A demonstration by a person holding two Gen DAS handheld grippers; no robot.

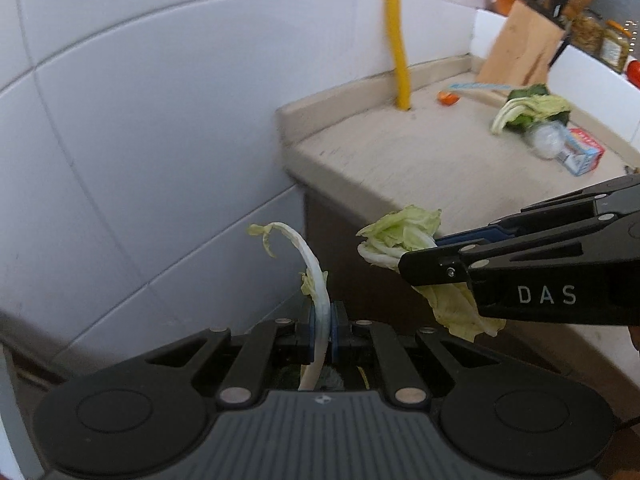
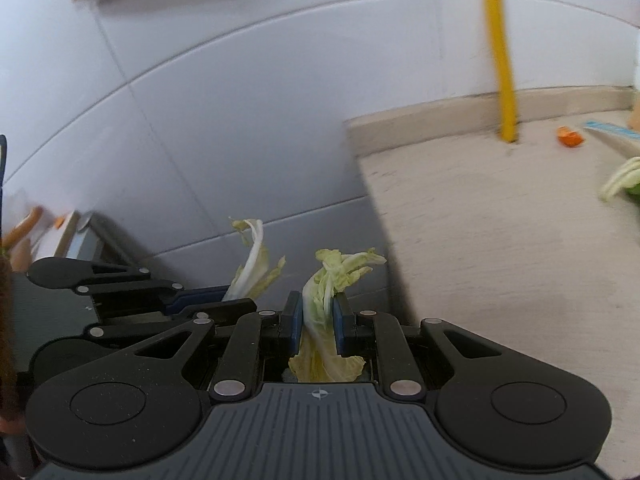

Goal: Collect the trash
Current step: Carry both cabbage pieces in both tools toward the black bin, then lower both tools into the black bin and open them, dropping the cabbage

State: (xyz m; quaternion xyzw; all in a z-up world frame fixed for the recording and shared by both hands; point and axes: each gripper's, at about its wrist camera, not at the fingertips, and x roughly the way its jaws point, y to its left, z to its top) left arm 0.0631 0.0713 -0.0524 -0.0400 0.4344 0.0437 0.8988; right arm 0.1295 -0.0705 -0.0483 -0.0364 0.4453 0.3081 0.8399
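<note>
Left wrist view: left tool [image 1: 323, 326] clamped on a white cabbage stalk [image 1: 310, 264], pads pressed tight against it; the stalk arcs up past the pads to a wilted green tip. Right tool [image 1: 416, 258] enters from the right, clamped on a crumpled cabbage leaf [image 1: 400, 228]. Both pieces hang off the left end of the counter [image 1: 400, 152], in front of the tiled wall [image 1: 160, 120]. On the counter beyond the yellow pole [image 1: 398, 40]: an orange scrap [image 1: 447, 97], more cabbage [image 1: 532, 110], a clear bottle [image 1: 546, 140], a small carton [image 1: 584, 152].

Right wrist view: right tool [image 2: 318, 314] gripping the leaf [image 2: 320, 300] between blue pads. Left tool [image 2: 224, 300] beside it, left of the counter [image 2: 500, 220] edge, holding the stalk [image 2: 252, 264].
</note>
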